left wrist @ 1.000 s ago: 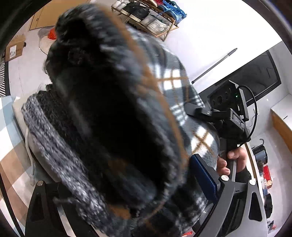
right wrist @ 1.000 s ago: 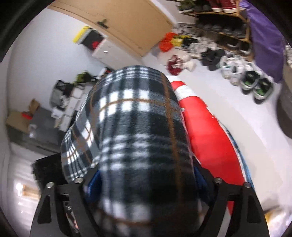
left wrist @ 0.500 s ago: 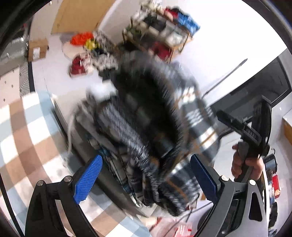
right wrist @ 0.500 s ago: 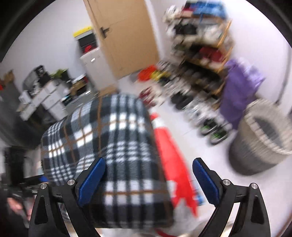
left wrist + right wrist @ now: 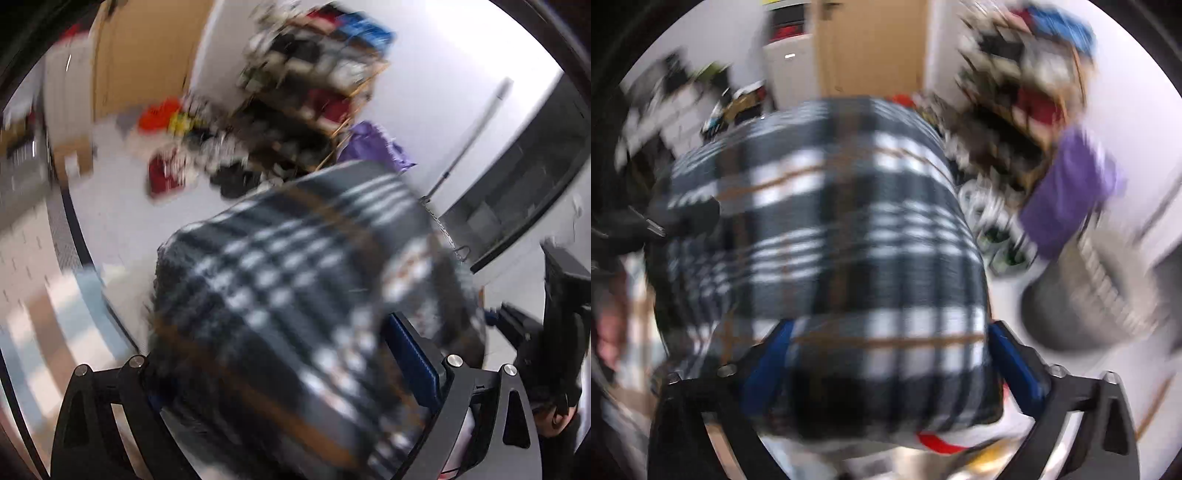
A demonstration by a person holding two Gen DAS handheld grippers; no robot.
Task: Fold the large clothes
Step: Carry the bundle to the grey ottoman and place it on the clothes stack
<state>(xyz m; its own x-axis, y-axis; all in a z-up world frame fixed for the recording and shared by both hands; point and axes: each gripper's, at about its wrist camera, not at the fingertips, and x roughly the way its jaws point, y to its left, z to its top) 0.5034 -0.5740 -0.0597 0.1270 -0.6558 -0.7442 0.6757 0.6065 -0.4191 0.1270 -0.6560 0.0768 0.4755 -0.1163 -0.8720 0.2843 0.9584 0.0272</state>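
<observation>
Closest to me, the right gripper (image 5: 886, 362) has just been spreading its jaws and now stands wide, the plaid garment (image 5: 827, 236) bulging between its blue pads, and whether they still press on it I cannot tell through the blur. The left gripper (image 5: 291, 373) is likewise splayed around the same bundled cloth, which half a second back hung loose and now fills its gap, its grip equally unclear. Behind them are the shoe rack (image 5: 314, 85), the purple bag (image 5: 1071, 192) and the basket (image 5: 1089, 291); I reckon the bundle is being let go for a fresh fold.
</observation>
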